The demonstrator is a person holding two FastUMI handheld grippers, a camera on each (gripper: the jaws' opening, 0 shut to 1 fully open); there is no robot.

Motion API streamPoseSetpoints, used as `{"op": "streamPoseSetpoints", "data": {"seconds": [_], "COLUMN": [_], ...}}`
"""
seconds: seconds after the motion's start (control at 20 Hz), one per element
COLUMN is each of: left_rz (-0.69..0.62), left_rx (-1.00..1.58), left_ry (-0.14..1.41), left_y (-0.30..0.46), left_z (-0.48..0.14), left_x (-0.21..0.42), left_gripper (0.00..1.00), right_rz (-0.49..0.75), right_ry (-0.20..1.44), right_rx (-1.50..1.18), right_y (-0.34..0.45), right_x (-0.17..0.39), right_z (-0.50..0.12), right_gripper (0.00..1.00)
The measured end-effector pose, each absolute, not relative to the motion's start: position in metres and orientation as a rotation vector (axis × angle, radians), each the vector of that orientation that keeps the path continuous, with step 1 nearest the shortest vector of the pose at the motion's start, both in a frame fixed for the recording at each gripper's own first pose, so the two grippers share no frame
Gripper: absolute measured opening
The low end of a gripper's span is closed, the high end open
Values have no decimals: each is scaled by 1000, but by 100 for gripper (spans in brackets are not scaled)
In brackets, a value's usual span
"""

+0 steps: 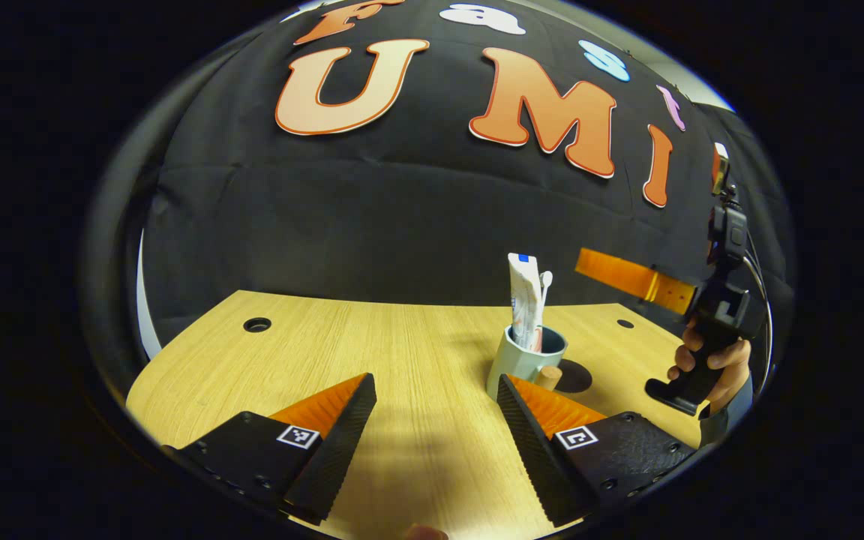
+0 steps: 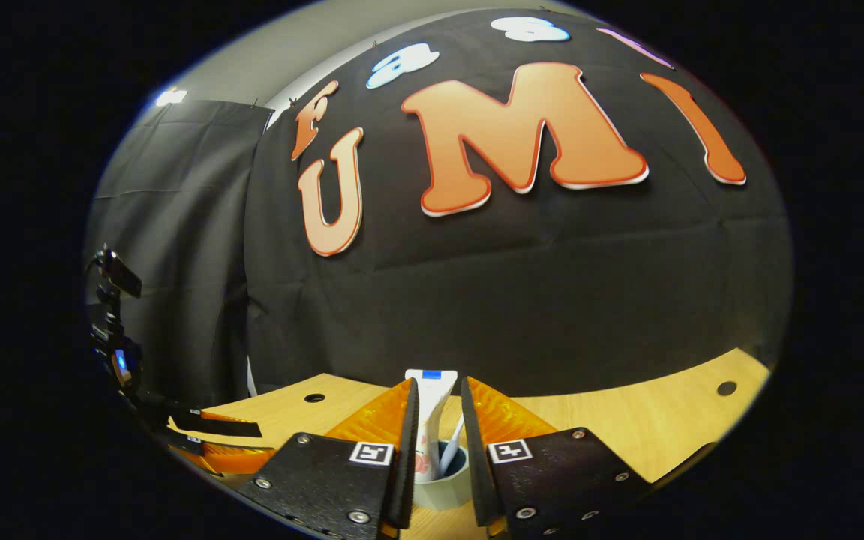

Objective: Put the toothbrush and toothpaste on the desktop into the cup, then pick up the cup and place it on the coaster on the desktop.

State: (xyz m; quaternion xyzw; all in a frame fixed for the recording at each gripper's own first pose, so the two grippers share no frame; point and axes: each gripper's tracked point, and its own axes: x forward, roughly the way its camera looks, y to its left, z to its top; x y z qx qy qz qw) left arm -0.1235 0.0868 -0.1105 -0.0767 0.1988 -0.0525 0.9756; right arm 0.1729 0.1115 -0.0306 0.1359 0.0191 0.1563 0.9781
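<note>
Left gripper released, low over table. Cup upright on table right of centre, toothpaste and toothbrush inside, coaster just behind. Right gripper above cup, narrowly parted, gripping nothing.

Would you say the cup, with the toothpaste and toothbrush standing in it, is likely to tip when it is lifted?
Probably a little top-heavy: the toothpaste and toothbrush stand well above the cup rim. Its smooth wall may be slippery, so a level grip seems wise. It likely feels rigid.
</note>
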Motion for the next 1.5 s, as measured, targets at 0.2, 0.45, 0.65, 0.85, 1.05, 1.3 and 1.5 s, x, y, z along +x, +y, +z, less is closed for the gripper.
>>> {"op": "streamPoseSetpoints", "data": {"seconds": [0.2,0.45,0.65,0.85,1.05,1.3,1.5], "left_rz": [-139,-183,-227,-246,-264,-325,-295], "left_rx": [-168,-92,-24,-21,-5,61,119], "left_ry": [427,474,593,754,923,1080,1192], "left_y": [61,27,1,-12,-23,-45,-44], "left_z": [-102,-89,-99,-122,-142,-162,-194], "left_x": [-119,-102,-91,-75,-63,-61,-60], "left_gripper": [98,98,98,98,98,98,98], "right_rz": [234,171,141,129,96,95,99], "right_ry": [-34,-38,-44,-66,-91,-102,-104], "right_rx": [205,189,181,101,8,44,60], "right_y": [70,26,-7,-30,-47,-53,-56], "right_x": [150,121,103,84,71,67,67], "right_z": [10,37,57,65,68,77,77], "right_gripper": [60,75,83,88,92,93,89]}}
